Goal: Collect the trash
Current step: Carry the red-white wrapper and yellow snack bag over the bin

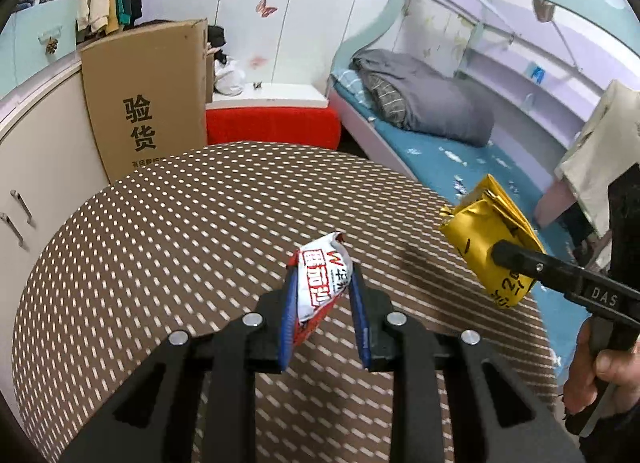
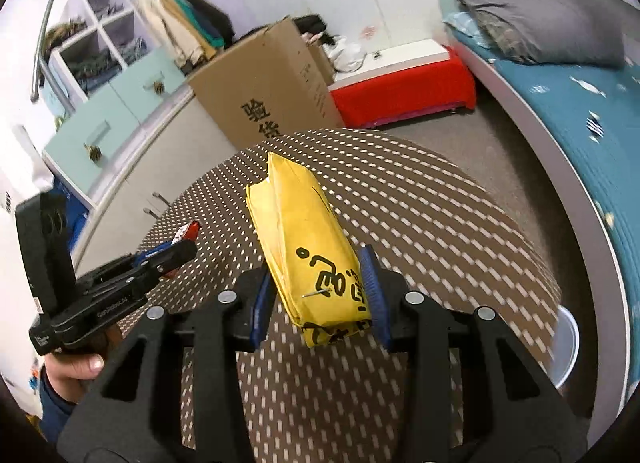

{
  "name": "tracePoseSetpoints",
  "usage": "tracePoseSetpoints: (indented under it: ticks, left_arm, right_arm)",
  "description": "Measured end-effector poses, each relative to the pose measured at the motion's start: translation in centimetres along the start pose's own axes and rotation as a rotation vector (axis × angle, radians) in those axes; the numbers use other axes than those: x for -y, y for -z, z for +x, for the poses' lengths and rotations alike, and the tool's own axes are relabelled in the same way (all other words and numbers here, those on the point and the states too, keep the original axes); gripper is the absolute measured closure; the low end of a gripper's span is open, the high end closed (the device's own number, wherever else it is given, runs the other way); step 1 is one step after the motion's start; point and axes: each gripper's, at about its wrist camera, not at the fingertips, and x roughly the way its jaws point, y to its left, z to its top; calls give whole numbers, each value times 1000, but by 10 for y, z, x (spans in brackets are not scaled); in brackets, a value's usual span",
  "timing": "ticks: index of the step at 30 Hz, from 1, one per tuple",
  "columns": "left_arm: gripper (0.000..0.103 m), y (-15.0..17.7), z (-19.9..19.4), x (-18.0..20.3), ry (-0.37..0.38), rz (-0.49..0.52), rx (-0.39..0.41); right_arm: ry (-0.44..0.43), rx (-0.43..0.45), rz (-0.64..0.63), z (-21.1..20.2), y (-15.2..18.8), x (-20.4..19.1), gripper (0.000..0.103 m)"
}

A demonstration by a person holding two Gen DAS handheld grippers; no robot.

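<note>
Even, bright indoor light is seen; soft shadows are cast on the table (image 1: pixel 160 223). Fisheye edges are bent and motion-blurred.

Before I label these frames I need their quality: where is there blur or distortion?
Left wrist view: fisheye bends the brown dotted tablecloth rim; crumpled red-and-white snack wrapper sharp. Right wrist view: grey quilt and teal bed smeared at the right edge; yellow paper packet sharp.

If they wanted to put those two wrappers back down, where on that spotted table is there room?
Nearly anywhere: the spotted table looks bare from the cardboard box side across to the bed side. Only the air above is busy, where the left gripper holds the red-and-white wrapper and the right gripper the yellow packet.
</note>
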Motion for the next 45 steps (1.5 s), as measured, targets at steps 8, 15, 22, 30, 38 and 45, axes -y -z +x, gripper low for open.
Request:
tracePoseSetpoints:
  ticks: [8,15,22,30,38,45]
  left_arm:
    - [79,28,-35,69,52,40,23]
    - [79,35,-47,121,96,83,40]
    - [79,32,-51,163,134,137,59]
    - [79,27,-46,208,179,194,67]
    - [79,26,-19,264,245,248,34]
    - [79,27,24,309,275,286,-40]
  right_arm:
    - [16,96,80,-67,20,20,63]
    - [42,185,141,-119,30,43,63]
    - [95,262,193,-159,35,76,63]
    - [162,311,292,-185,44,128,63]
    - [234,318,389,-199,51,184,62]
    - [264,290,466,-188,58,223,62]
